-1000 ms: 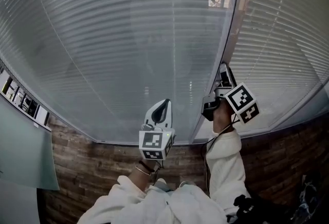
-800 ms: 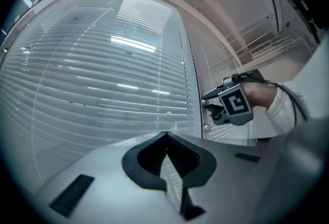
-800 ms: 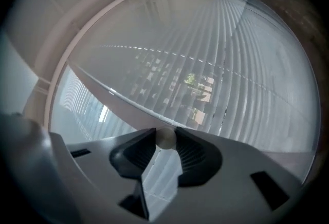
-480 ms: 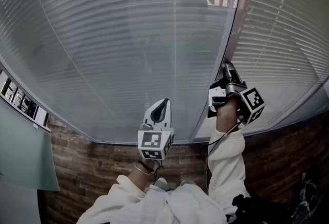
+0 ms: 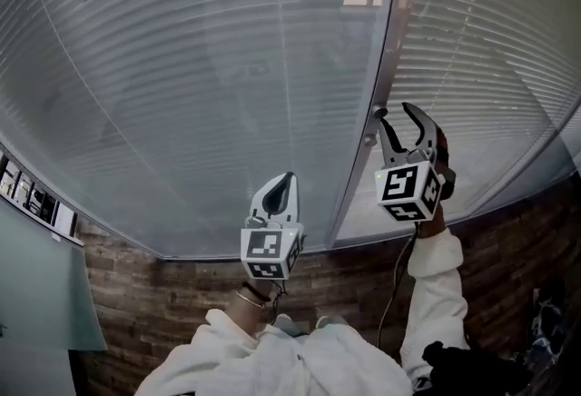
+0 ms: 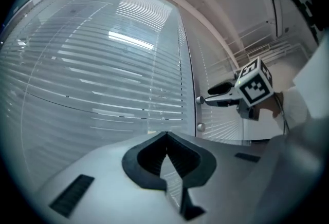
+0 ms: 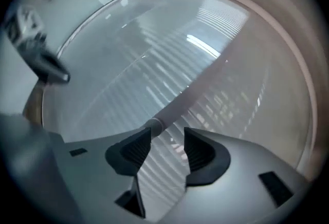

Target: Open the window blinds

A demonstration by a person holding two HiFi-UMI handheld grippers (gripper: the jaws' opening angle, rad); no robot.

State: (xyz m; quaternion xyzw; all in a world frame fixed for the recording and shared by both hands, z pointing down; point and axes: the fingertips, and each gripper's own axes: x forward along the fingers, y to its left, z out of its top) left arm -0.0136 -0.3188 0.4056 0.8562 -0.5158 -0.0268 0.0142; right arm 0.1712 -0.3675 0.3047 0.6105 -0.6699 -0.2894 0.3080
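Left gripper (image 5: pixel 287 181), lower centre: jaws closed on nothing, aimed level at the blinds and well off the job. Right gripper (image 5: pixel 397 119), right of centre, is nearer the work. Its jaws have just been opening and now stand wide, pads pressing nothing. The tilt wand (image 7: pixel 191 93) ends at the mouth of the gap, right by the frame-left jaw tip, unclamped. Its long axis runs away to upper right, along the mullion (image 5: pixel 392 49). Blinds (image 5: pixel 218 67) are lowered, filling the frame behind. My read: shift frame-left to centre the wand before re-gripping.

Wand (image 7: pixel 177 107) between two blinds (image 5: pixel 182 67)
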